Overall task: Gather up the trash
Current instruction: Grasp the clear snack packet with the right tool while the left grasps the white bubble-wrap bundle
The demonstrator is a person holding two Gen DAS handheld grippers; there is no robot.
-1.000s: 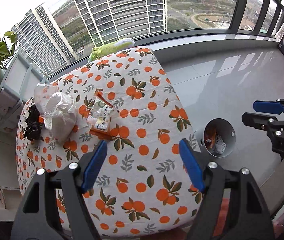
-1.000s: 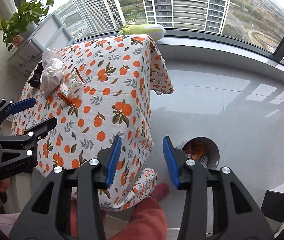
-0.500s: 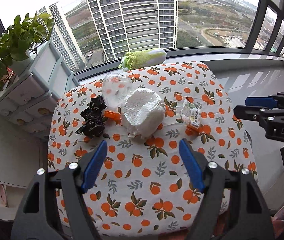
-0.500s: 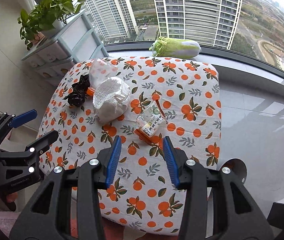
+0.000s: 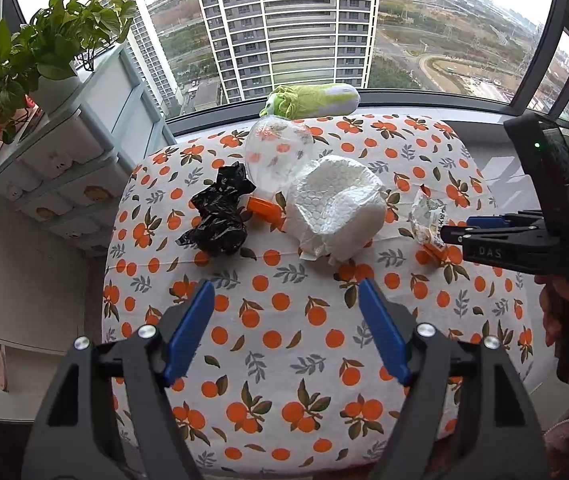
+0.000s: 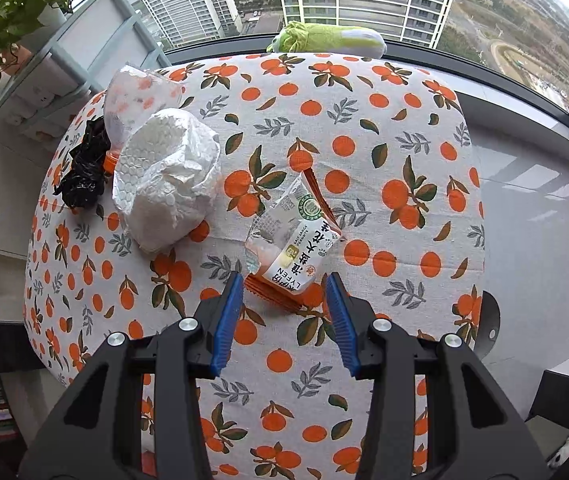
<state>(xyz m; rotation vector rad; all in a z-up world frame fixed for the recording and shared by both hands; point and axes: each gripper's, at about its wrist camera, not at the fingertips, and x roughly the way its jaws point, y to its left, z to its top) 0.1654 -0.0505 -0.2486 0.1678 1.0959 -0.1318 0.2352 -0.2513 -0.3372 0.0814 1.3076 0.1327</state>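
Observation:
On the orange-print tablecloth (image 5: 284,320) lie a crumpled black bag (image 5: 218,216), a clear plastic bag (image 5: 276,156), an orange cap (image 5: 264,207), white bubble wrap (image 5: 334,210) and an orange snack wrapper (image 6: 292,248). My right gripper (image 6: 284,306) is open, its blue pads flanking the wrapper's near end; it also shows in the left wrist view (image 5: 450,229). My left gripper (image 5: 284,316) is open and empty, above the cloth short of the bubble wrap (image 6: 164,180). The black bag (image 6: 84,168) and clear bag (image 6: 136,100) lie left.
A plush cabbage (image 5: 312,100) lies on the window sill behind the table. A drawer unit (image 5: 64,152) with a potted plant (image 5: 40,52) stands at the left. A metal trash bin's rim (image 6: 490,320) shows on the floor right of the table.
Both grippers have swung from the floor bin toward the table and moved closer. The right gripper has come up to the snack wrapper's near end.

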